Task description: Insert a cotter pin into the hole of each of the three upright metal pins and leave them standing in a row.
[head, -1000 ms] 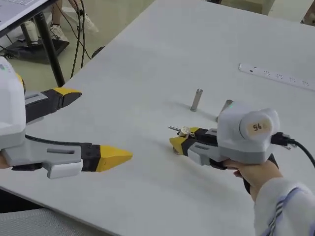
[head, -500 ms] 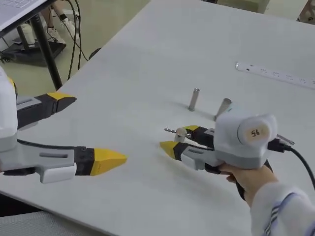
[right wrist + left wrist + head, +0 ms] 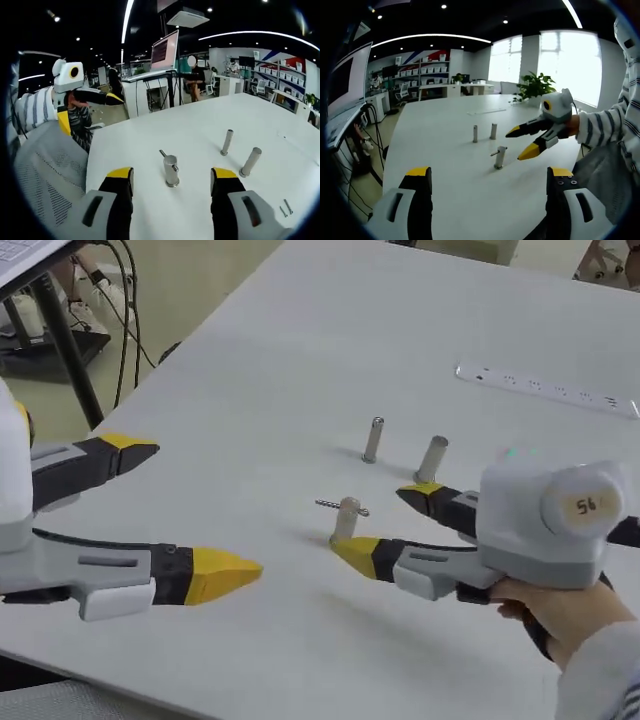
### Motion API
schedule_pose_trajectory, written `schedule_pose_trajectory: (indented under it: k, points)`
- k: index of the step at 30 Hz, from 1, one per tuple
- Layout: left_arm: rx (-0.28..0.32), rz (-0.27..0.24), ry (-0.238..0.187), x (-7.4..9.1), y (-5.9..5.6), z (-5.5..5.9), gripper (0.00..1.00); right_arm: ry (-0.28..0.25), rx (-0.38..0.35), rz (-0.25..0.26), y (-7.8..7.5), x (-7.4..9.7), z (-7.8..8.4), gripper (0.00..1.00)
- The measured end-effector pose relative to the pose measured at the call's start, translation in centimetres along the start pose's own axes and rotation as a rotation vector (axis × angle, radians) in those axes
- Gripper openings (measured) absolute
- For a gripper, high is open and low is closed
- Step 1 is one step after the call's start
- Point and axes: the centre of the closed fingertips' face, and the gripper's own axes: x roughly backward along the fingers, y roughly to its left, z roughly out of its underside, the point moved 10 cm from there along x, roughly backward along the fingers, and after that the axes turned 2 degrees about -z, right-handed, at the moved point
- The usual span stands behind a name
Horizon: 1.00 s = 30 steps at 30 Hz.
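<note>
Since the earlier frames, the right gripper (image 3: 382, 519) had been opened and drawn back from the fitted pin (image 3: 346, 523), which had been clasped between its yellow tips a second before. The fitted pin was left standing upright and free on the table (image 3: 250, 370). A cotter pin (image 3: 335, 505) was seen passed crosswise through its top, roughly level. The right jaws were spread wide and nothing was held in them. One tip lay just beside the fitted pin's base and the other was set back, toward the bare pins.

Two bare pins (image 3: 373, 440) (image 3: 432, 458) stood upright just beyond the fitted pin, side by side. In the right gripper view, two thin pieces (image 3: 285, 206) were seen flat on the table, well off to the side of the fitted pin and past the right jaw. They were too small to be made out, though spare cotter pins were judged likely. The right gripper was judged much the nearer to them and to the bare pins.

The right gripper was held nearly level and low over the table, aimed at the fitted pin. The left gripper (image 3: 208, 505) was held level, well apart from the fitted pin on its other side. It was pointed toward that pin, with its jaws fully parted and empty.
</note>
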Motion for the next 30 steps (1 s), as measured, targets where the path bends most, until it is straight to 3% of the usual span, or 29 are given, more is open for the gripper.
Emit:
schedule_pose_trajectory:
  k: [7, 11, 18, 25, 26, 27, 30]
  points:
    - [-0.035, 0.067, 0.028, -1.3, -1.3, -0.5, 0.94, -0.076, -0.101, 0.069, 0.8, 3.8, 0.0, 0.73]
    - [-0.052, 0.083, 0.036, -1.8, -1.2, -0.7, 0.94, -0.091, -0.148, 0.099, 1.1, 5.6, 0.2, 0.79]
    - [-0.068, 0.129, 0.085, -2.6, -1.0, -0.7, 0.94, -0.111, -0.202, 0.227, 0.5, 9.1, 0.5, 0.90]
    - [-0.066, 0.151, 0.089, -3.2, -0.5, -0.8, 0.94, -0.089, -0.242, 0.263, 0.7, 11.4, 1.2, 0.95]
    - [-0.069, 0.154, 0.091, -3.3, -0.4, -0.9, 0.94, -0.079, -0.241, 0.275, 0.7, 11.6, 1.4, 0.97]
    - [-0.073, 0.158, 0.091, -3.4, -0.3, -1.0, 0.94, -0.052, -0.204, 0.328, 0.5, 12.0, 1.8, 0.98]
    - [-0.094, 0.161, 0.068, -3.7, -0.2, -1.2, 0.94, -0.009, -0.219, 0.305, 0.9, 12.0, 2.6, 0.98]
